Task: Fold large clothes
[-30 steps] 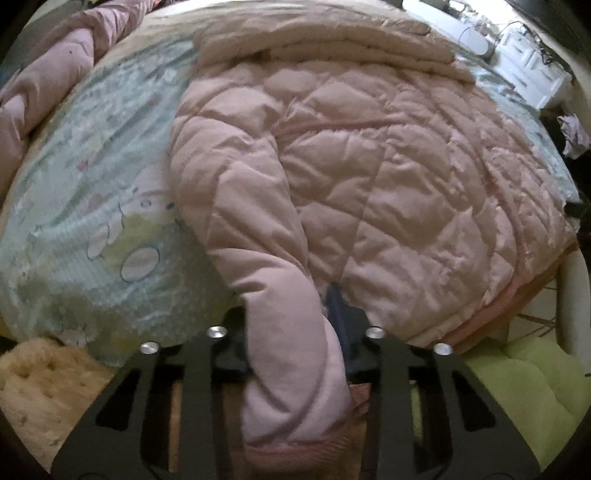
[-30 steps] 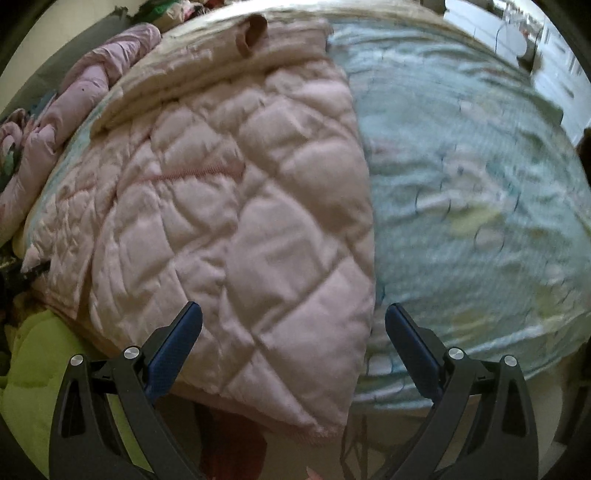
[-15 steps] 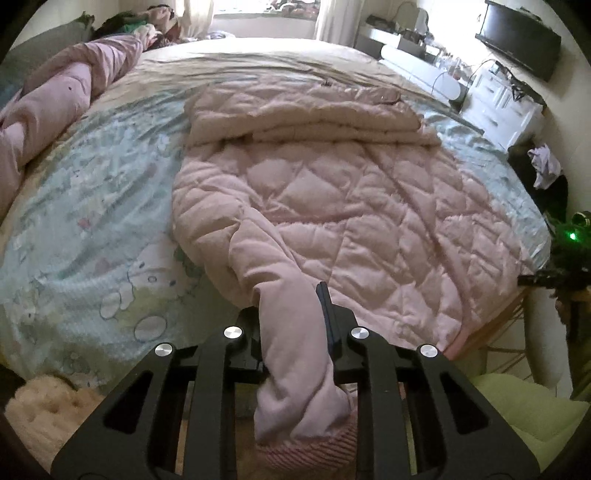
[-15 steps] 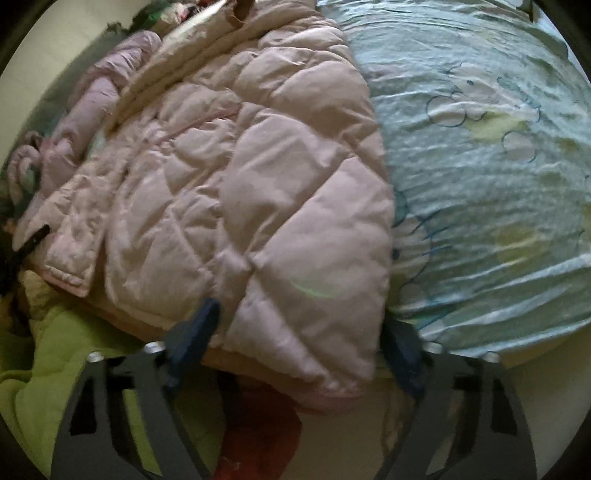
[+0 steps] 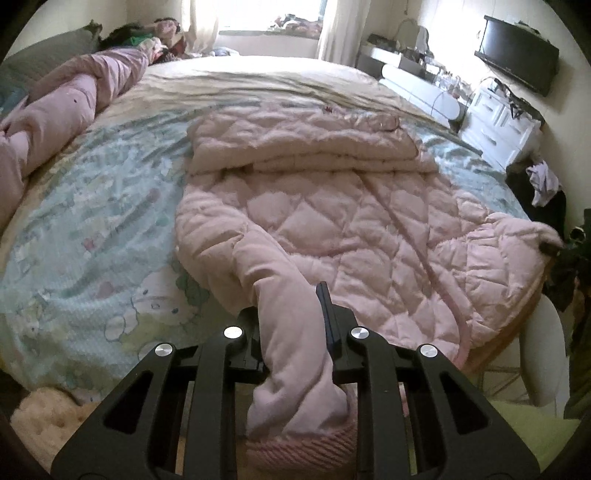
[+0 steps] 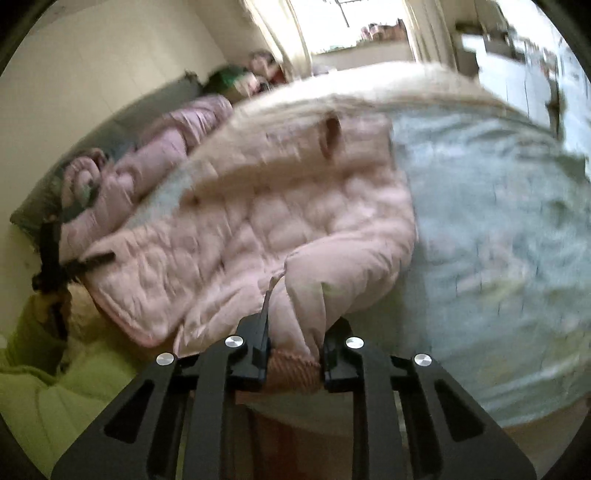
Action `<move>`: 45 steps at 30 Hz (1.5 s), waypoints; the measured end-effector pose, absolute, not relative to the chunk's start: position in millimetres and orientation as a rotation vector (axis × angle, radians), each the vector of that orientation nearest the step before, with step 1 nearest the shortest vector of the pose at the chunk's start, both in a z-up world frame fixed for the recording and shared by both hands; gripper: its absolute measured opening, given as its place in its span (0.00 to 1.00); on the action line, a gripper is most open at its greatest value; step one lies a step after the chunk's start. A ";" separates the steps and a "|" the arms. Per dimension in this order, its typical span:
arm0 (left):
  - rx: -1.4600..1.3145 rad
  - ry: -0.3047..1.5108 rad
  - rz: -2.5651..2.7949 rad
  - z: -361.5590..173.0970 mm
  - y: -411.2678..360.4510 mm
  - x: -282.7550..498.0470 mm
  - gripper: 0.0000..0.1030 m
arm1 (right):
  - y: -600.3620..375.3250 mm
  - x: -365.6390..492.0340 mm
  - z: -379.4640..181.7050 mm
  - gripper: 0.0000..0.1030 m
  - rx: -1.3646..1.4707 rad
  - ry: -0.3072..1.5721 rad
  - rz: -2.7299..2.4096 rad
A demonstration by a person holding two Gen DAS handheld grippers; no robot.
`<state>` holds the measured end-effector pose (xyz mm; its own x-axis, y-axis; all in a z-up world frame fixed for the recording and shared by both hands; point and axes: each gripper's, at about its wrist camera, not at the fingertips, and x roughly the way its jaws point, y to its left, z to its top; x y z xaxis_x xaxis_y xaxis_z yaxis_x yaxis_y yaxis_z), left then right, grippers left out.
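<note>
Left wrist: cartoon-print bedsheet (image 5: 92,236), sunlit window (image 5: 273,18)

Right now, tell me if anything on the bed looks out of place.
Nothing stands out. The pink jacket lies on the bed, one sleeve in the left gripper, the other in the right gripper.

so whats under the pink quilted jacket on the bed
The pink quilted jacket lies on a pale blue cartoon-print sheet, which shows on both sides. The sheet directly beneath it is covered, so anything lying there cannot be seen.
</note>
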<state>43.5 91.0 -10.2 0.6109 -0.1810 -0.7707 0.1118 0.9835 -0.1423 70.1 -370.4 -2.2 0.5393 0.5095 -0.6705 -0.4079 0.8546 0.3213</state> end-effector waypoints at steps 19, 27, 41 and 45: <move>-0.071 0.815 -0.108 18.7 96.2 59.3 0.14 | -366.4 118.1 17.4 0.16 0.269 0.682 0.492; -0.076 0.801 -0.096 22.4 101.7 66.0 0.14 | -368.1 131.9 19.0 0.16 0.308 0.662 0.464; -0.092 0.763 -0.078 29.9 111.5 83.7 0.14 | -362.5 161.6 25.7 0.16 0.340 0.624 0.434; -0.090 0.755 -0.076 32.8 113.1 88.5 0.14 | -362.5 171.4 26.0 0.16 0.345 0.625 0.419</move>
